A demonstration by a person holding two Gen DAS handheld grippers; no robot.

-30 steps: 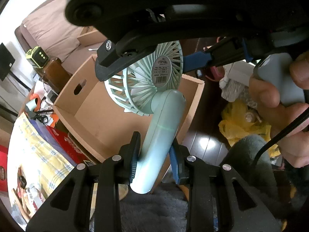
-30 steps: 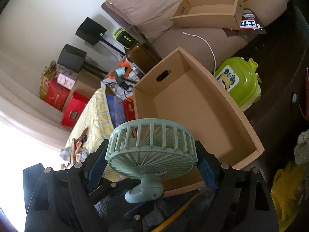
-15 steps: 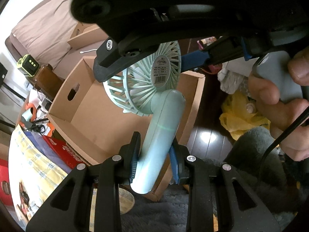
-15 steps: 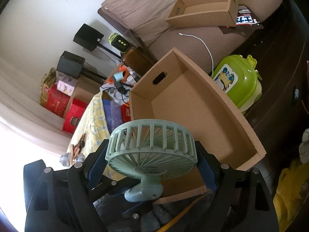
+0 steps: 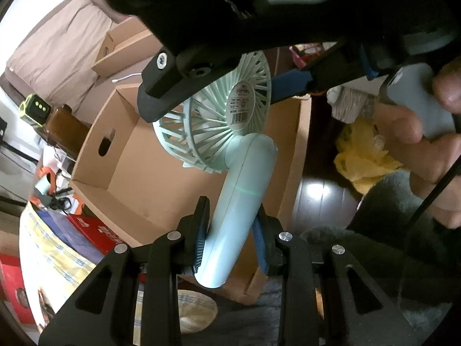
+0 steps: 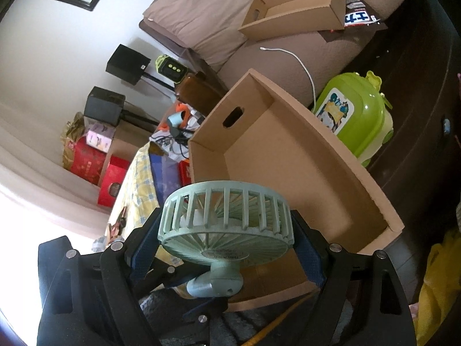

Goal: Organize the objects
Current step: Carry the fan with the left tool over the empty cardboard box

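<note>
Messy room, brown couch behind. Both tools hold the fan (image 5: 245, 173) over the box (image 6: 288, 155): left tool (image 5: 230, 230) squeezes its handle, right tool (image 6: 227, 248) hugs its round head. Lower both together, slowly, then let go.

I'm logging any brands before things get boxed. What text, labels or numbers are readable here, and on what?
Round sticker on the mint-green handheld fan: several printed lines and a barcode, too small to read.
Red-and-white packet on the brown sofa: large characters, roughly "エ力", uncertain.
Picture label on the green plastic case: cartoon only, no legible words.
Red boxes by the wall: print too blurred to read.
</note>
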